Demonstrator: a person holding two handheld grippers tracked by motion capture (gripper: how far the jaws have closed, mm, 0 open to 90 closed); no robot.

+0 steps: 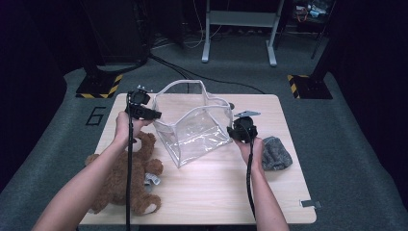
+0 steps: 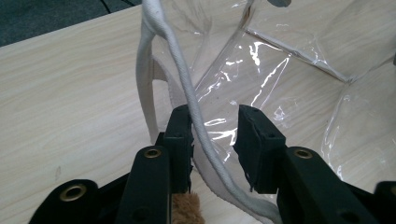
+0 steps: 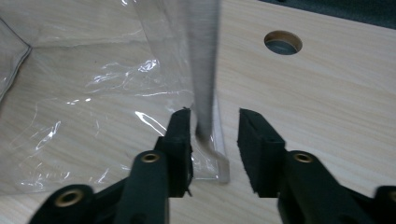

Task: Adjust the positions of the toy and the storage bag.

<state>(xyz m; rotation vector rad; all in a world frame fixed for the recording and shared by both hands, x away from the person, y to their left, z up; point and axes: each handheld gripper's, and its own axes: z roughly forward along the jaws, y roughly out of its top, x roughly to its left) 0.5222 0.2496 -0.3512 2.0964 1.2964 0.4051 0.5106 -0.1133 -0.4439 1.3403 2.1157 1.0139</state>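
Your forearms come in from the near edge of the wooden table (image 1: pixel 207 192), each hand carrying a gripper toward the clear plastic tote bag (image 1: pixel 195 130) that stands open at the table's middle. Nearest to you, left of the bag, a brown teddy bear (image 1: pixel 127 175) lies on its back, its head close under your left hand. Right of the bag, just beside your right wrist, sits a crumpled grey cloth (image 1: pixel 275 153).

Your left gripper (image 1: pixel 149 114) sits at the bag's left rim; in the left gripper view the white cord handle (image 2: pixel 196 116) runs down between the jaws, lying against the left pad while the right pad stands clear of it, so the jaws are spread around the cord and not pinching it. Your right gripper (image 1: pixel 235 131) is at the bag's right corner; in the right gripper view the bag's white-trimmed edge (image 3: pixel 205 70) rises between the jaws, close against the left pad with a gap to the right one, so that pair too is spread around the rim without clamping it.

Beyond the bag, a round hole (image 3: pixel 282 42) is cut in the tabletop, and past the table's far edge metal stand legs (image 1: pixel 238 33) rise from the grey floor
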